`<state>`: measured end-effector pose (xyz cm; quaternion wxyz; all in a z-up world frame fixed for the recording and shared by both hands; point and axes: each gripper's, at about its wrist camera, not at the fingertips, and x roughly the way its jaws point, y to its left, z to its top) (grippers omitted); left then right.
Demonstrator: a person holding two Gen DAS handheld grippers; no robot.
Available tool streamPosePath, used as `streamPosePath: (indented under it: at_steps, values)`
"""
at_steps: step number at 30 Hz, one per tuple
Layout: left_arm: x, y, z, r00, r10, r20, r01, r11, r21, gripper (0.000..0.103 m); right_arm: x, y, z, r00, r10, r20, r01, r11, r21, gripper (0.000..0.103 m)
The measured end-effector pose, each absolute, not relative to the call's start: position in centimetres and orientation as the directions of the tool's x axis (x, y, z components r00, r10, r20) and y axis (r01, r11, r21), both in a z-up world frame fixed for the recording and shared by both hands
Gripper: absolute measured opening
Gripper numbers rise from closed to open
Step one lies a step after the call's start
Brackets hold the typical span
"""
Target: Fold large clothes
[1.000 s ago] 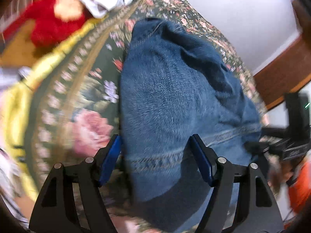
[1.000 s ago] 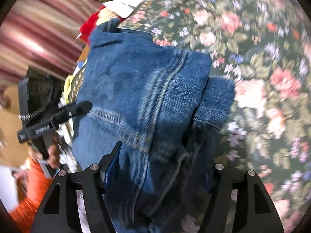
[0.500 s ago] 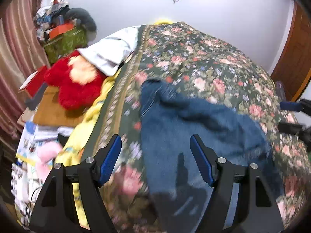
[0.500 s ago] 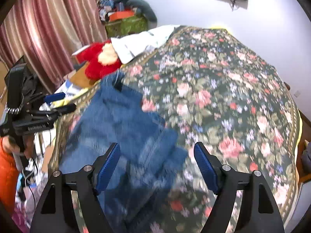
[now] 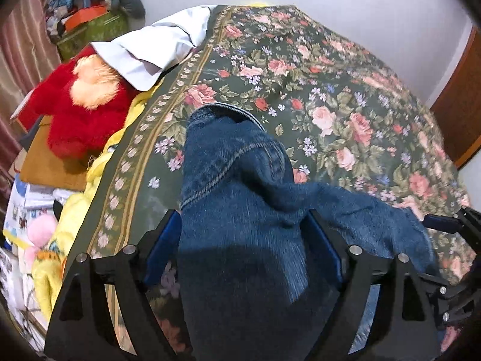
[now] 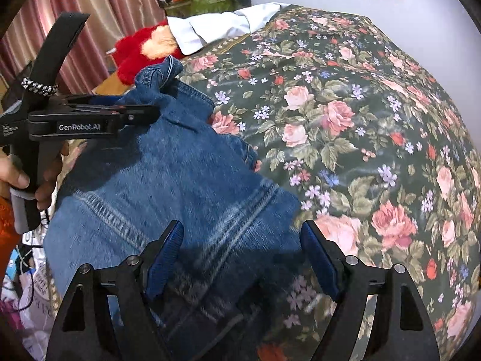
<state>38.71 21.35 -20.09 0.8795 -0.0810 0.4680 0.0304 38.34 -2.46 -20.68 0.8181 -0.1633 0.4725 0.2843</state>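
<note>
Floral bedspread (image 6: 345, 96) covers most of the bed, w/ a red plush toy (image 5: 81, 114) and a white cloth (image 5: 156, 48) heaped at the far edge. Denim garment (image 5: 240, 198) lies bunched on the near part of the spread, one collar-like end humped up toward the toy, seams running crooked. Left gripper (image 5: 240, 249) has its jaws spread wide w/ denim between and over them, not pinched as far as I can tell. Right gripper (image 6: 240, 255) is likewise wide apart over a seamed edge of the fabric, nothing clamped. From the right view the left tool sits side-on by the raised end, touching or just above it; can't tell which. Risks, imo: closing on this lump would likely catch several layers at once, so the fold drags the whole pile instead of one edge. Heavy denim could also slip from a shallow bite. Near edge seems to hang off the bed, so weight may pull it floorward.
</note>
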Motion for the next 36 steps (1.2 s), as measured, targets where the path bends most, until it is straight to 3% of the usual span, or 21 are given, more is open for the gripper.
streamPosePath:
  at_steps: [17, 22, 26, 36]
  values:
    - [23.4, 17.6, -19.5, 0.546, 0.063, -0.836, -0.075, 0.997, 0.027, 0.084, 30.5, -5.6, -18.1, 0.486, 0.203, -0.85, -0.604, 0.781, -0.159, 0.08]
    - [21.3, 16.9, -17.4, 0.572, 0.114, -0.813, -0.124, 0.991, 0.052, 0.083, 28.3, -7.2, -14.2, 0.539, 0.262, -0.8, -0.566, 0.816, -0.114, 0.08]
    - [19.4, 16.3, -12.4, 0.674, 0.13, -0.727, -0.16, 0.987, 0.028, 0.083, 25.6, -7.9, -9.3, 0.616, 0.361, -0.7, -0.554, 0.83, -0.06, 0.08]
    - [10.8, 12.9, 0.1, 0.919, 0.109, -0.379, -0.142, 0.988, -0.061, 0.083, 15.2, -9.3, 1.5, 0.789, 0.511, -0.341, -0.549, 0.836, -0.016, 0.08]
